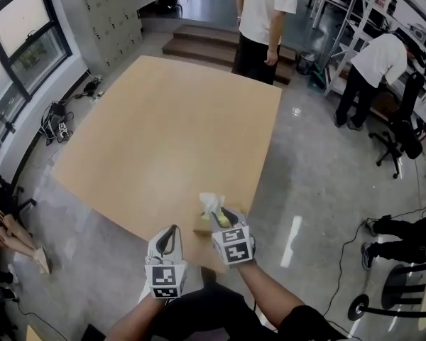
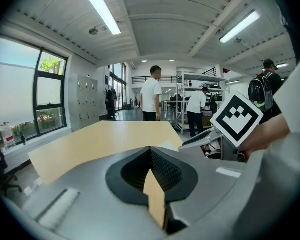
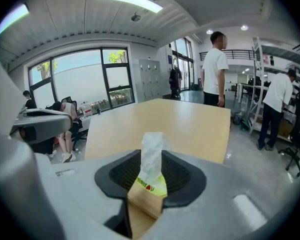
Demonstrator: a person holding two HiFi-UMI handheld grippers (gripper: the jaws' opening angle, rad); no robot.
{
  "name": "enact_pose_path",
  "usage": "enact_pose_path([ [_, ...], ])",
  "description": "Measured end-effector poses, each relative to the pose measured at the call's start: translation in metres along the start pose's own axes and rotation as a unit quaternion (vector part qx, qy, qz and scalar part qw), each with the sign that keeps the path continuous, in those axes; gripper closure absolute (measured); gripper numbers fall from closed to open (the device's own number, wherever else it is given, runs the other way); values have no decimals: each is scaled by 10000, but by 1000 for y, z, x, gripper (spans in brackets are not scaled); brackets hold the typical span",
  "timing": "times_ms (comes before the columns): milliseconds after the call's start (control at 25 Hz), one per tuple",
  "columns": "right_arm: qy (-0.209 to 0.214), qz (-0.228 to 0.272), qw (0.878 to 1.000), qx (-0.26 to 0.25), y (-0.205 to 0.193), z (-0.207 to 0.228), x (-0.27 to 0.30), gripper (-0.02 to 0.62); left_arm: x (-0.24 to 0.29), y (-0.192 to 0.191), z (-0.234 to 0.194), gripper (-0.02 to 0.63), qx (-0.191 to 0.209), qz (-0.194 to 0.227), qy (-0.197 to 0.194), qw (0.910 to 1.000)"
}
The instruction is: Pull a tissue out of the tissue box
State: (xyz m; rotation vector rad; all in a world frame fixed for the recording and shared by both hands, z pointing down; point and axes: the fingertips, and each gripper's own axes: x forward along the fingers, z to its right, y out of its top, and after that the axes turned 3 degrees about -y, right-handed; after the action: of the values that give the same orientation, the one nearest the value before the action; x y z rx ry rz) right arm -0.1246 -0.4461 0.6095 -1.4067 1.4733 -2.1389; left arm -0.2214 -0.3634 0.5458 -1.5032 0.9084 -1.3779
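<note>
Nearest the wearer, the left gripper [image 1: 172, 230] hangs just short of the table's near edge, its jaws brought together with nothing between them. It touches neither box nor tissue.

Just beside it, the right gripper [image 1: 225, 215] has its jaws parted on either side of the tissue [image 1: 211, 204]. The pads do not appear to press on the tissue, so it counts as released, not yet gripping.

The tissue stands upright out of the tissue box [image 3: 145, 200], a small brown carton with a yellow-green slot. The box sits on the table [image 1: 163, 133] close to its near edge.

Beyond it the tabletop runs bare to the far side, where a standing person [image 1: 266, 20] waits. A second person [image 1: 373, 69] bends at shelving further right.

Likely hazards, as judged from here:
- The box looks light and nothing steadies it, so a pull may lift or drag the whole carton, perhaps over the near edge.
- A pinch taken only on the thin tip could tear the sheet or slip off it.
- Jaws closing too low might catch the slot film.
</note>
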Motion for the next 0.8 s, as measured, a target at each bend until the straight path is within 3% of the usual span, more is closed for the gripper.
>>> enact_pose_path([
  [280,202,-455,9987,75,-1,-5,28,434,23,-6,-10,588,83,-271,51,9996],
  [480,226,-599,9978,-192,-6,-12,39,440,28,-10,-12,588,32,-370,44,9993],
  [560,184,-656,9973,-274,-8,-13,38,463,27,-12,-12,588,8,-375,31,9993],
  [720,144,-692,9970,-312,-12,-15,36,579,21,-12,-14,588,-28,-379,50,9993],
  [800,172,-630,9975,-265,-10,-17,33,592,18,-11,-16,588,-43,-354,52,9994],
])
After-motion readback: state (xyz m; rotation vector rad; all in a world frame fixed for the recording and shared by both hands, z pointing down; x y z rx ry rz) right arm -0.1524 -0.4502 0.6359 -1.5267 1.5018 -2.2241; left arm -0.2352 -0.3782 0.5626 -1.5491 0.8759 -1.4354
